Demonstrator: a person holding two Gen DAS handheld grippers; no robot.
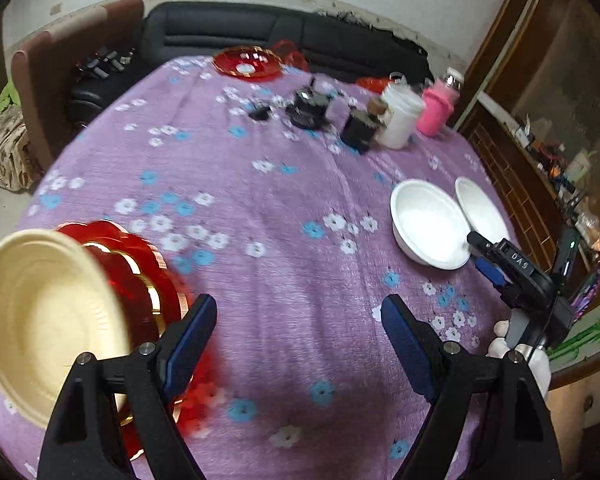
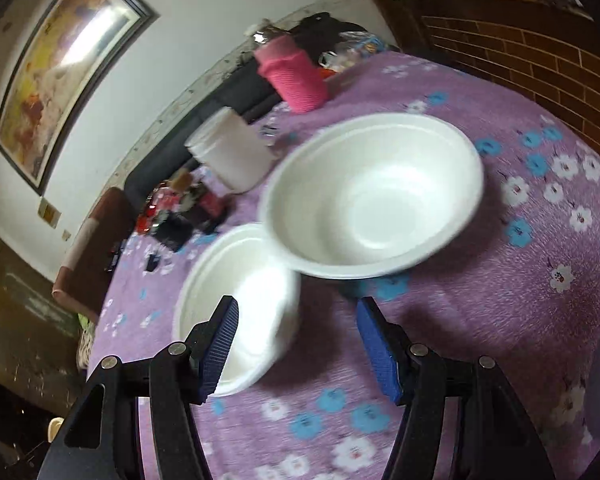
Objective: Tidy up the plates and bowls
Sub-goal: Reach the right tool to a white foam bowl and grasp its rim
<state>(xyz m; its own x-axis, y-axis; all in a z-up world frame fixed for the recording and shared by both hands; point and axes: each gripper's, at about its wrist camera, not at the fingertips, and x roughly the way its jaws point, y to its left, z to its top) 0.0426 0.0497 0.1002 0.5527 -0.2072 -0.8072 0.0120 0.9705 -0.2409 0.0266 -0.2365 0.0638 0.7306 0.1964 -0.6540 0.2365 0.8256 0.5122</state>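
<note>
In the left wrist view a cream plate lies on a red plate with a gold rim at the near left of the purple floral table. My left gripper is open and empty, just right of that stack. Two white bowls sit side by side at the right, with my right gripper beside them. In the right wrist view my right gripper is open and empty, over the edge of the smaller white bowl; the larger white bowl is just beyond.
Another red plate lies at the far edge. Small black items, a white tub and a pink bottle stand at the back right. A brown chair is at the left, a wooden cabinet at the right.
</note>
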